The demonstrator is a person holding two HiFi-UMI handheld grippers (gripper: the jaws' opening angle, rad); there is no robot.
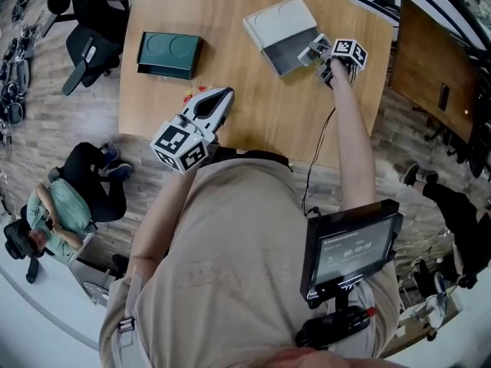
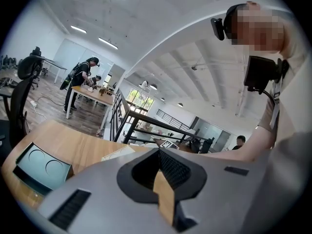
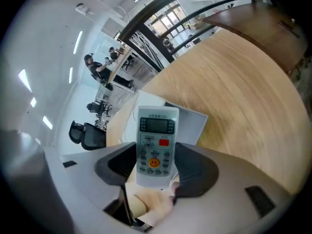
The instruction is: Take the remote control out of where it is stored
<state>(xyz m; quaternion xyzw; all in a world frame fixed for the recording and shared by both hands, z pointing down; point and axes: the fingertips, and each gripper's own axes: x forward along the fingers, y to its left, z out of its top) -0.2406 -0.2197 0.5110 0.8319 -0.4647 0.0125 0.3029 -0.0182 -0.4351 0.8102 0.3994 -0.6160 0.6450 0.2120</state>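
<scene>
A white remote control (image 3: 156, 145) with a small screen and an orange button sits between the jaws of my right gripper (image 3: 155, 160), which is shut on its lower half. It is lifted above the open white storage box (image 3: 190, 123). In the head view that gripper (image 1: 318, 52) is at the box's (image 1: 278, 23) right edge, far on the wooden table (image 1: 253, 121). My left gripper (image 1: 221, 98) rests near the table's front edge, its jaws together and holding nothing. In the left gripper view its jaws (image 2: 158, 152) point across the table.
A dark green box (image 1: 169, 54) lies at the table's far left, also seen as the green box (image 2: 41, 169). Office chairs (image 1: 88, 29) and a seated person (image 1: 69, 205) are left of the table. A dark cabinet (image 1: 433, 75) stands at right. A cable (image 1: 318, 156) hangs off the front edge.
</scene>
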